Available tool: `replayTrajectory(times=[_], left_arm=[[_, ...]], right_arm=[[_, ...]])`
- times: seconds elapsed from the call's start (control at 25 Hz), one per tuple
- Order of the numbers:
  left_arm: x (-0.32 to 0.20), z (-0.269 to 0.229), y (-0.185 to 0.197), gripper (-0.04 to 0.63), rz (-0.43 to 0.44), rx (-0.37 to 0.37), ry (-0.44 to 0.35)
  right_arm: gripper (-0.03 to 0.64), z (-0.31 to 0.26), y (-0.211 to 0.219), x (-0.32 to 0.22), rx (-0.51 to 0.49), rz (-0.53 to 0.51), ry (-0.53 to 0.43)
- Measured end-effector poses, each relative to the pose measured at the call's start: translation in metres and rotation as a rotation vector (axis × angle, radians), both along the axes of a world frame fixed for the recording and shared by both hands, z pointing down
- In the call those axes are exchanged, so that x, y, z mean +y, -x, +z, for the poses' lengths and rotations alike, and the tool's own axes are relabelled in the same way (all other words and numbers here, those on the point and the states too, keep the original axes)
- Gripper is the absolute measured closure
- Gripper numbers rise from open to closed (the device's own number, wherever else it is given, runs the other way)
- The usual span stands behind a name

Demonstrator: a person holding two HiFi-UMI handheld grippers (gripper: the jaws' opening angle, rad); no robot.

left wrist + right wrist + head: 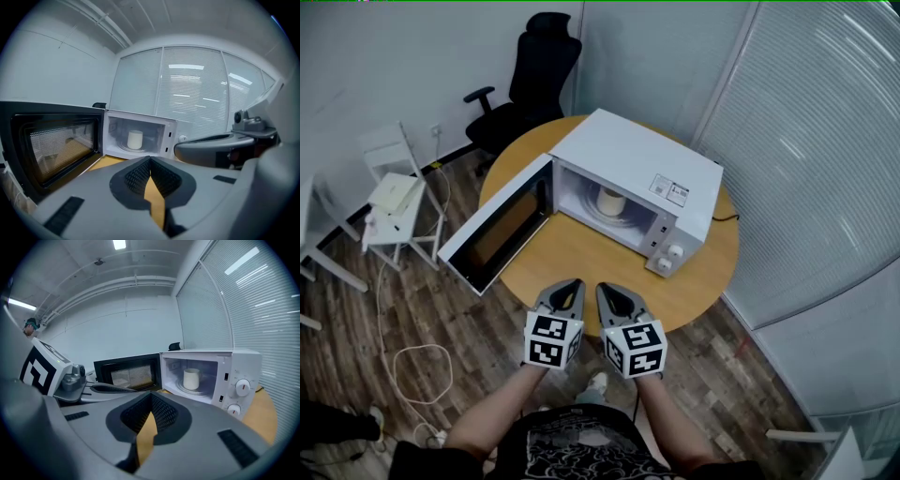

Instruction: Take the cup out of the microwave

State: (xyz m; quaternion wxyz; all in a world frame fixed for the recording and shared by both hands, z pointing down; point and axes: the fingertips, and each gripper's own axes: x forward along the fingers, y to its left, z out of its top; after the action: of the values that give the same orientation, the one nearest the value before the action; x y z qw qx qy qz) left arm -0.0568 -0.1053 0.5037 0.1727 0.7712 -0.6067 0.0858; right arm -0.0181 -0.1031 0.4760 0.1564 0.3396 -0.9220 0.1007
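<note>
Head view: left gripper point(572, 284) and right gripper point(606, 289), both closed and empty, are hovering over the table point(581, 258) edge. Bare tabletop is lying between them and the open microwave point(633, 155) holding the cup point(610, 201).

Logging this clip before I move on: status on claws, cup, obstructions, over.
Left claw and right claw shut, empty, short of the microwave. Cup upright inside, untouched. Door wide open, nothing in the way.
</note>
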Motion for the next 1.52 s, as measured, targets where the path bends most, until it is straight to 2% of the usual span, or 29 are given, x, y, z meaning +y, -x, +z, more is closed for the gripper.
replayTrajectory(times=[0.6, 0.92, 1.24, 1.52], left_arm=[[-0.060, 0.010, -0.034, 0.584, -0.070, -0.028, 0.035], [-0.075, 0.002, -0.051, 0.583, -0.086, -0.047, 0.017], [-0.093, 0.003, -0.054, 0.583, -0.073, -0.057, 0.014], [-0.124, 0.006, -0.042, 0.583, -0.019, -0.043, -0.002]], right_arm=[[0.601, 0.007, -0.034, -0.066, -0.016, -0.072, 0.027], [0.601, 0.003, -0.050, -0.080, -0.040, -0.094, 0.019], [0.601, 0.006, -0.054, -0.095, -0.049, -0.080, 0.026], [0.601, 0.009, -0.042, -0.120, -0.043, -0.035, 0.031]])
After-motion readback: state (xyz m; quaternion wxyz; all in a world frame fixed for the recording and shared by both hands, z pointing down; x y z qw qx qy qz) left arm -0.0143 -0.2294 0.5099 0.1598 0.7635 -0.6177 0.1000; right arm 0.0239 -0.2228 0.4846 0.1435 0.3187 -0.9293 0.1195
